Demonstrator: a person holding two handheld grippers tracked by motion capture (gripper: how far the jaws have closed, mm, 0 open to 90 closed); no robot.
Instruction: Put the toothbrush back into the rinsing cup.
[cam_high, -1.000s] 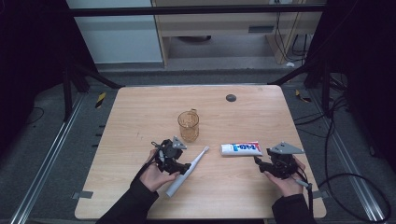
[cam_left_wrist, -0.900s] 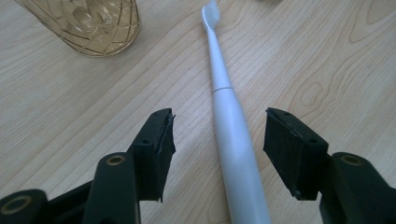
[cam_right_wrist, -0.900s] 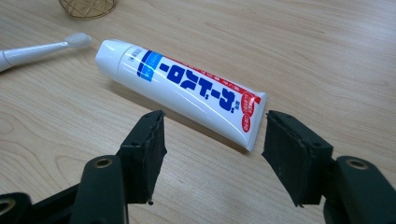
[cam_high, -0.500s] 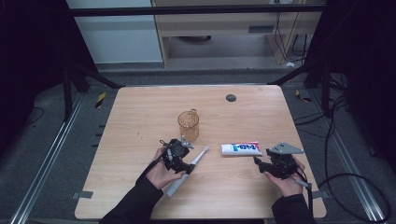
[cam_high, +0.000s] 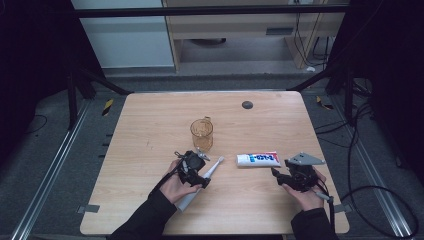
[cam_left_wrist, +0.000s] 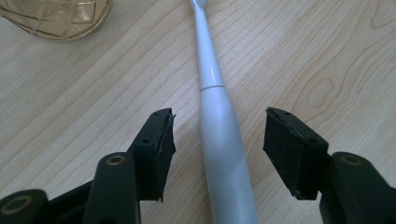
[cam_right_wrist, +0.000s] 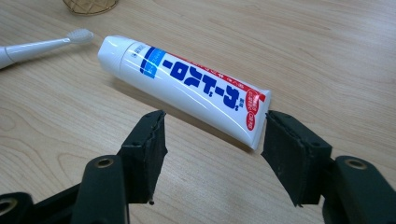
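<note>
table: toothbrush and toothpaste lie near my edge
toothbrush: between my left gripper jaws, axis to 12 o'clock
toothpaste: at 12 of my right gripper, crosswise
jaws: both wide, gripping nothing

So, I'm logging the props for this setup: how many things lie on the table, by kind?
Electric toothbrush: 1
Toothpaste tube: 1
Amber glass cup: 1
Small dark round disc: 1
Total: 4
</note>
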